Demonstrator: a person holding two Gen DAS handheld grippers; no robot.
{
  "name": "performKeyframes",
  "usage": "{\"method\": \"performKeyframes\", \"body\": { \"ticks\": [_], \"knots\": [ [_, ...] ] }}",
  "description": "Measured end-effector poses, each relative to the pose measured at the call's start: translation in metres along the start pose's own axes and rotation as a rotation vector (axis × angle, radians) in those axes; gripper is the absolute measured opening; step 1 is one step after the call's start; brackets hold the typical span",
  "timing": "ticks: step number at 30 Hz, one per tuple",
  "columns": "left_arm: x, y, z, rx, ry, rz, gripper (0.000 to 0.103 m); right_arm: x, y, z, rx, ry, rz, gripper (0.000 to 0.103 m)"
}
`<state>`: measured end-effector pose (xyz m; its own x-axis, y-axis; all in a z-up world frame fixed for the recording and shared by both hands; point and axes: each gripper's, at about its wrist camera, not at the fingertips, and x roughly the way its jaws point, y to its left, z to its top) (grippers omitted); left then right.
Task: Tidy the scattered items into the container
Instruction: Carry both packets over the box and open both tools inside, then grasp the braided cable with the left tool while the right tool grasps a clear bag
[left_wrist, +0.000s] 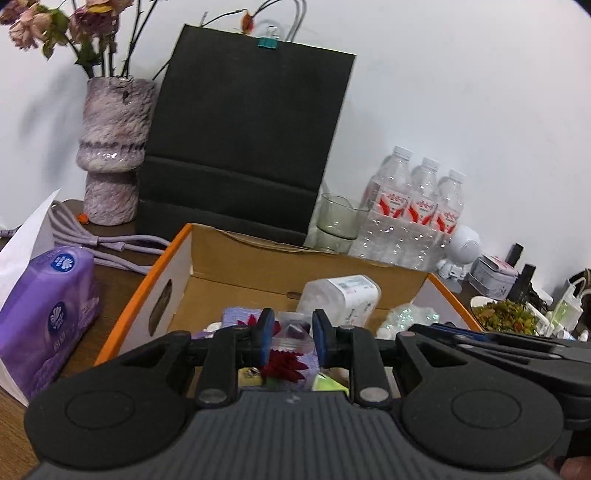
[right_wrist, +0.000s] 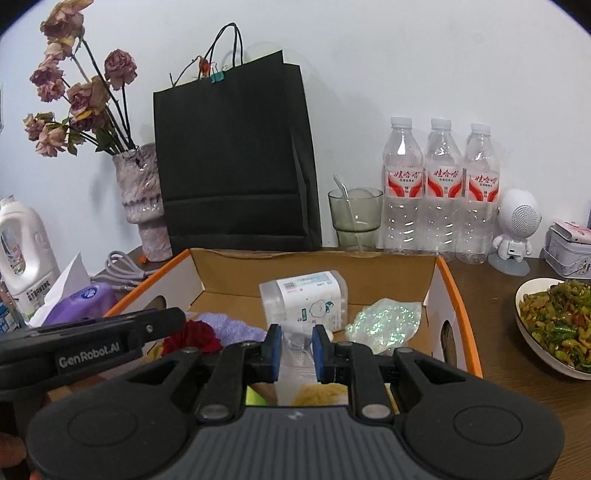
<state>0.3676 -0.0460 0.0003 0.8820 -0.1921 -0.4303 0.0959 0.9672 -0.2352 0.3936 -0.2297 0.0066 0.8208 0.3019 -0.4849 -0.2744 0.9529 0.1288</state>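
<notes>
A cardboard box (left_wrist: 258, 258) (right_wrist: 314, 266) with an orange rim lies just ahead of both grippers. It holds a clear labelled tub (left_wrist: 343, 299) (right_wrist: 306, 299), an iridescent crumpled bag (left_wrist: 410, 317) (right_wrist: 384, 321), a purple cloth (right_wrist: 232, 325) and a dark red flower (left_wrist: 284, 363) (right_wrist: 192, 336). My left gripper (left_wrist: 293, 332) hangs over the box's near side, shut on a small clear packet (left_wrist: 291, 330) with a serrated edge. To its right, my right gripper (right_wrist: 295, 347) is shut with a clear plastic bag (right_wrist: 295, 369) pinched between its pads.
Behind the box stand a black paper bag (right_wrist: 229, 158), a vase of dried roses (right_wrist: 142, 206), a glass (right_wrist: 354, 218) and three water bottles (right_wrist: 439, 192). A dish of vegetables (right_wrist: 554, 325) sits at the right. A purple tissue pack (left_wrist: 48, 314) lies at the left.
</notes>
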Motion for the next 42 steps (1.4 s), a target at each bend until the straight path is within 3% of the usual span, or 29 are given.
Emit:
{"method": "performKeyframes", "body": {
  "ticks": [5, 6, 7, 8, 10, 12, 13, 14, 18, 42],
  "knots": [
    [0.001, -0.008, -0.002, 0.028, 0.011, 0.004, 0.026, 0.001, 0.000, -0.001, -0.007, 0.012, -0.004, 0.019],
    [0.002, -0.009, -0.002, 0.037, 0.019, 0.016, 0.031, 0.002, 0.000, -0.001, -0.009, 0.017, -0.006, 0.019],
    [0.003, -0.010, -0.002, 0.041, 0.027, 0.037, 0.059, 0.004, 0.001, -0.001, -0.014, 0.028, -0.010, 0.023],
    [0.003, -0.012, -0.003, 0.037, 0.025, 0.063, 0.069, 0.005, 0.001, -0.001, -0.020, 0.044, -0.013, 0.034],
    [0.001, -0.011, -0.002, 0.035, 0.012, 0.108, 0.079, 0.005, -0.001, 0.000, -0.023, 0.058, -0.064, 0.049],
    [-0.001, -0.007, 0.002, 0.007, 0.005, 0.141, 0.096, 0.002, -0.007, 0.003, 0.000, 0.052, -0.095, 0.077],
    [-0.002, -0.004, 0.004, -0.010, 0.000, 0.159, 0.103, 0.001, -0.013, 0.004, 0.023, 0.055, -0.112, 0.086],
    [-0.003, -0.001, 0.005, -0.021, -0.006, 0.154, 0.103, 0.001, -0.018, 0.006, 0.045, 0.061, -0.128, 0.102],
    [-0.005, 0.000, 0.007, -0.034, 0.000, 0.120, 0.103, 0.002, -0.029, 0.006, 0.091, 0.080, -0.089, 0.103],
    [-0.003, -0.001, 0.005, -0.036, 0.018, 0.106, 0.103, 0.002, -0.028, 0.006, 0.087, 0.077, -0.110, 0.103]
  ]
}}
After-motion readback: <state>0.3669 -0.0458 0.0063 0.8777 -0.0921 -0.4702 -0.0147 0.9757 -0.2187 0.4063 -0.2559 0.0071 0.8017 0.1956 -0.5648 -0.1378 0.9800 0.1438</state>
